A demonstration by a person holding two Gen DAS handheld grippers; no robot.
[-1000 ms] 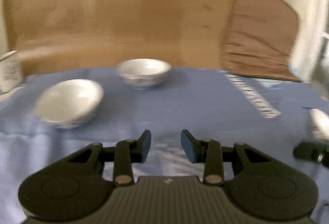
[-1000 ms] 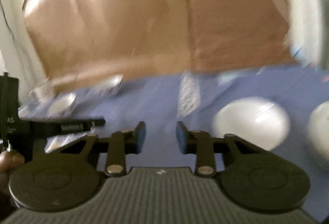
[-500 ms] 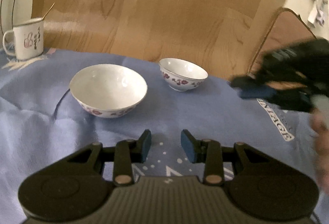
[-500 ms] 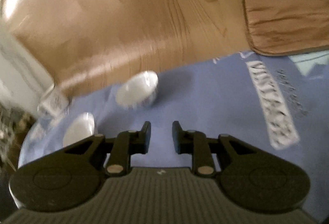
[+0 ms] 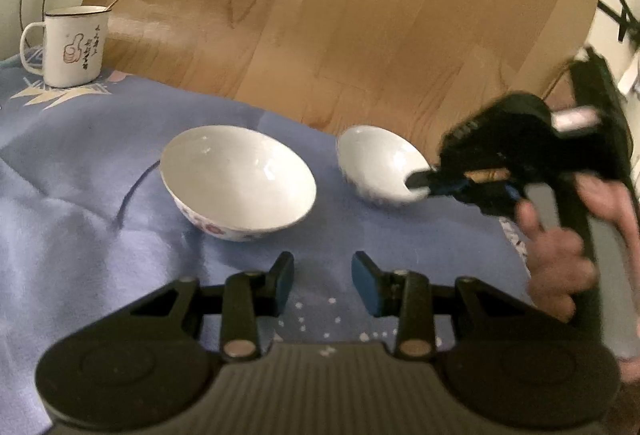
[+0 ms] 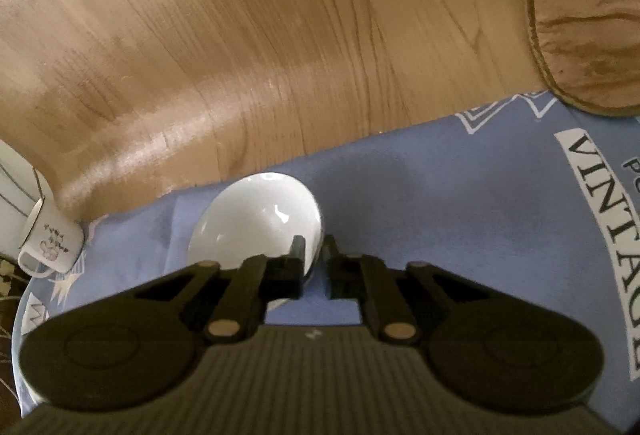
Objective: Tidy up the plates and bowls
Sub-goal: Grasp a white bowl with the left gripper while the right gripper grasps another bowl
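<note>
The right gripper's fingers (image 6: 297, 255) straddle the rim of the smaller bowl (image 6: 256, 223), narrow, one inside. The left gripper (image 5: 322, 281) hangs open and empty at lower centre. Two bowls sit on the blue cloth (image 5: 80, 219); the larger bowl (image 5: 238, 183) lies mid-frame. A thumbs-up mug (image 5: 72, 45) stands upper left. "VINTAGE" (image 6: 600, 235) reads at right.

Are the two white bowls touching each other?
Apart. In the left wrist view, blue cloth shows between the larger bowl and the smaller bowl.
</note>
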